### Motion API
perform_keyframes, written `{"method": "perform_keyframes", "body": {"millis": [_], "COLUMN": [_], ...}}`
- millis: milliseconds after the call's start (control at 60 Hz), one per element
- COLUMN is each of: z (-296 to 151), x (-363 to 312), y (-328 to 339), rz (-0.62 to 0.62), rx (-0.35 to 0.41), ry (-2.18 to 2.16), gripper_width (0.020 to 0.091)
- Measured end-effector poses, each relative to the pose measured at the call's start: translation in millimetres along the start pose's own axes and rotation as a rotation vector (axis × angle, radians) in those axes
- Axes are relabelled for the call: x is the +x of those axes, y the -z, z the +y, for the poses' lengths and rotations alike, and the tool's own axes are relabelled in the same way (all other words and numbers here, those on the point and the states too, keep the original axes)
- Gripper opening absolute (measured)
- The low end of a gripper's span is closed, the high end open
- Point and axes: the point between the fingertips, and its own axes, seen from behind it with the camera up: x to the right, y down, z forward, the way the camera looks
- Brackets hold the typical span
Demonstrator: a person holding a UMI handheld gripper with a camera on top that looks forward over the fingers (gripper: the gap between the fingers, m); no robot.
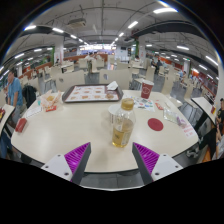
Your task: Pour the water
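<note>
Jaws wide, nothing held. Bottle (122, 128) stands mid-frame on the desk (80, 125), just ahead. Probably light, slippery plastic; grip mid-body.

I cannot read any words or numbers here; the marks on things are too small.

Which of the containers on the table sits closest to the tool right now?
The clear plastic bottle with amber liquid, standing just ahead of the open tool. The amber-filled glass and red cup stand farther beyond.

Bottle (122, 128) – clear glossy plastic (table (85, 125) matt).
</note>
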Motion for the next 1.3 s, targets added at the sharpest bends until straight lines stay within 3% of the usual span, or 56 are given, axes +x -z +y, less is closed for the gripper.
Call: {"method": "perform_keyframes", "body": {"millis": [283, 333, 433, 683, 850, 1117, 1300], "z": [-39.1, -39.9, -41.2, -42.2, -52.6, -134.4, -198.1], "x": [32.1, 34.5, 29.5, 32.5, 21.4, -74.7, -108.7], "y": [-90.2, -101.5, -112.2, -112.7, -99.5, -64.0, -68.1], "rz": [-0.054, -0.051, -0.088, -0.116, -0.151, -0.449, -0.686], "rx": [0.135, 0.146, 0.174, 0.193, 0.189, 0.192, 0.081], "ry": [-0.007, 0.020, 0.002, 0.029, 0.033, -0.287, -0.847], "gripper_width": [0.0803, 0.0740, 0.0501, 0.0362, 0.0361, 0.0359, 0.0361]}}
